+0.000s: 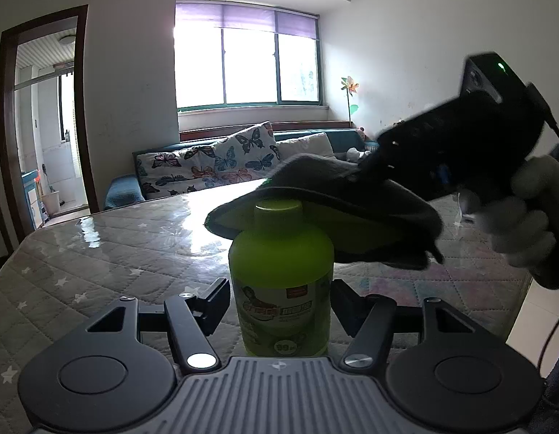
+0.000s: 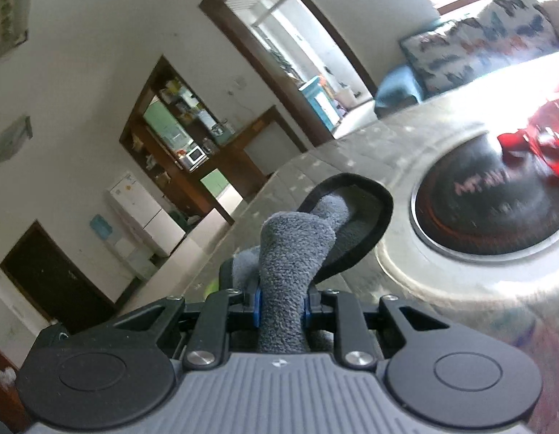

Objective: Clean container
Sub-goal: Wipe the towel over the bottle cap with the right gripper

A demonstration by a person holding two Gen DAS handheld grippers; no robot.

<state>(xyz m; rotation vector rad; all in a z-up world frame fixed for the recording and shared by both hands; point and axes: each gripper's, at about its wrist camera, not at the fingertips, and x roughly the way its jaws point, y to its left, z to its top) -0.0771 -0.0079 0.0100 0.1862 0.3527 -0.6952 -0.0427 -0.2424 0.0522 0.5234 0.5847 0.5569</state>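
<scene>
A green plastic bottle [image 1: 282,275] with a printed label stands upright on the table between my left gripper's [image 1: 279,311] fingers, which close on its sides. My right gripper [image 1: 366,170] comes in from the right, shut on a grey cloth [image 1: 326,213] with a green underside and dark trim. The cloth lies draped over the bottle's cap. In the right wrist view the grey cloth [image 2: 290,264] is pinched between the right gripper's [image 2: 281,303] blue-padded fingers and curls forward.
The table [image 1: 98,253] has a quilted star-pattern cover under glossy plastic. A round black and silver appliance top [image 2: 489,202] with something red [image 2: 540,137] on it sits on the table near the right gripper. A sofa with butterfly cushions [image 1: 214,166] stands behind, under a window.
</scene>
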